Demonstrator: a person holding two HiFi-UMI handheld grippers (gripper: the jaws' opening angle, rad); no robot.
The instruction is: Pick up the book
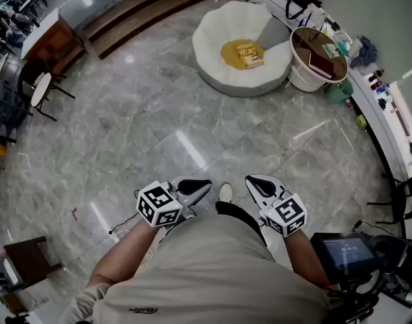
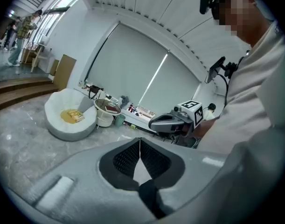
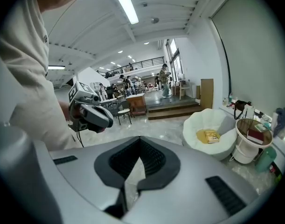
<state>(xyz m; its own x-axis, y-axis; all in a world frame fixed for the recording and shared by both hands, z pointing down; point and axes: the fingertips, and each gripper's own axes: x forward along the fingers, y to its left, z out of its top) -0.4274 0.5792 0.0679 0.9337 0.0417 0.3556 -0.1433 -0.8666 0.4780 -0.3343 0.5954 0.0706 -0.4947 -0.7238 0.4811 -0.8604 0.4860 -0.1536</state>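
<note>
A yellow book (image 1: 249, 54) lies on a yellow cushion in a white beanbag chair (image 1: 216, 66), far across the grey stone floor. It also shows small in the left gripper view (image 2: 76, 116) and in the right gripper view (image 3: 211, 136). My left gripper (image 1: 206, 183) and right gripper (image 1: 250, 179) are held close to the person's body, side by side, both pointing toward the chair. Both are shut with nothing between the jaws, as their own views show for the left gripper (image 2: 140, 139) and the right gripper (image 3: 140, 138). Each gripper also appears in the other's view.
A round white side table (image 1: 300, 76) beside the chair holds a dark red book (image 1: 320, 65). A cluttered counter (image 1: 388, 113) runs along the right wall. Wooden steps (image 1: 138, 15) lie at the back, chairs (image 1: 40, 90) at left, a screen on a stand (image 1: 347, 252) at lower right.
</note>
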